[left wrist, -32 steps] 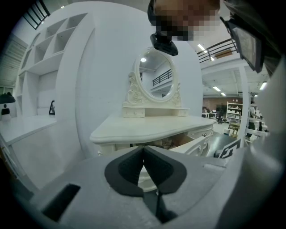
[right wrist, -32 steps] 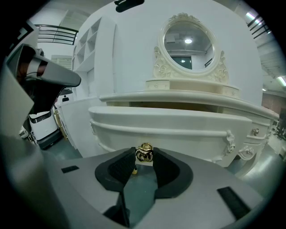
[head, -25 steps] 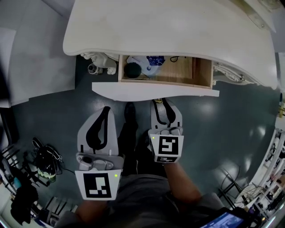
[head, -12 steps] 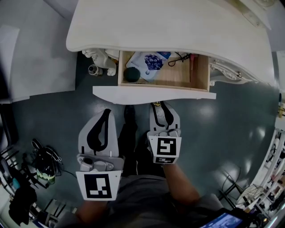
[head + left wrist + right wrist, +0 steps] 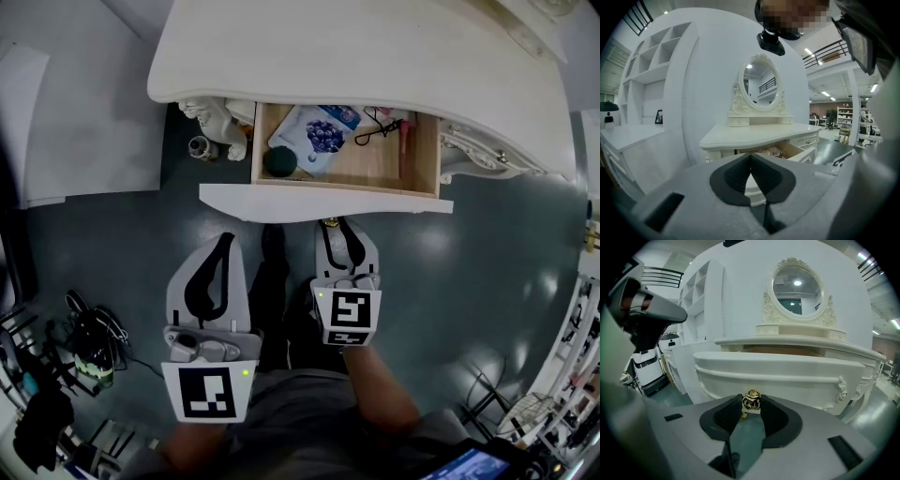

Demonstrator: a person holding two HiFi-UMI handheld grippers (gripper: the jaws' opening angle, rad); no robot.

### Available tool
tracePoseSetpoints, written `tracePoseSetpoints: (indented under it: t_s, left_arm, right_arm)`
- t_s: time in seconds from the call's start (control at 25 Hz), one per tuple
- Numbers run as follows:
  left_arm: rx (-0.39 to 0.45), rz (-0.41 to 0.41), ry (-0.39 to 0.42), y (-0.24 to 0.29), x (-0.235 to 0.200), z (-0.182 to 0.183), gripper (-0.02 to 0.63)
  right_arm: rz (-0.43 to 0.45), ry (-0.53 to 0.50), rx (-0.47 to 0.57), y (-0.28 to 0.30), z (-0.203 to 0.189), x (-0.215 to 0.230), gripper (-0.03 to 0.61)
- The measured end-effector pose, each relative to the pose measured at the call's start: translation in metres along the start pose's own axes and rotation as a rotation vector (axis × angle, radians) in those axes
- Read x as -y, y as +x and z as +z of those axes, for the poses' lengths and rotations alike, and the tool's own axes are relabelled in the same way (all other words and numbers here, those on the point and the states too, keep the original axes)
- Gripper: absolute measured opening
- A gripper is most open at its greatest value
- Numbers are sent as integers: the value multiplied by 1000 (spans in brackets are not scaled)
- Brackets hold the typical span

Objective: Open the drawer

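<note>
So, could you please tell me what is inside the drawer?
A dark round object, a white packet with a blue picture, a black cord and a pink stick; the tabletop covers the drawer further back.

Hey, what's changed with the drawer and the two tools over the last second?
The drawer slid further out toward the person, baring more of its inside. The right tool stayed clamped on the gold knob; the left tool stayed shut and empty.

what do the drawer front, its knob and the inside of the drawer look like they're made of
Drawer front: probably wood painted cream, with a smooth satin sheen and moulded trim.
Knob: looks like brass-toned metal, glossy and ornately cast.
Drawer's inside: seemingly bare light wood or veneer, with a tan, matte, unpainted look.
</note>
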State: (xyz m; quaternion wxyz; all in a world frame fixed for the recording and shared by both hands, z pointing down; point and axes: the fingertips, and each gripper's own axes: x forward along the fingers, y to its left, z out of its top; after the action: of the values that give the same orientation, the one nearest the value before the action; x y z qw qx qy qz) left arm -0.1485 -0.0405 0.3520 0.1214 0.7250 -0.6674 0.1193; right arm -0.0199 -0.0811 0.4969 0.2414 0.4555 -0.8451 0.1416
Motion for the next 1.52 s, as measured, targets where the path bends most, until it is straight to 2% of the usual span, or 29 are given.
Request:
tracePoseSetpoints:
  t_s: [1.52]
  left_arm:
    - [19, 21, 5, -10, 6, 3, 15]
  right_arm:
    - [17, -4, 8, -7, -5, -3, 126]
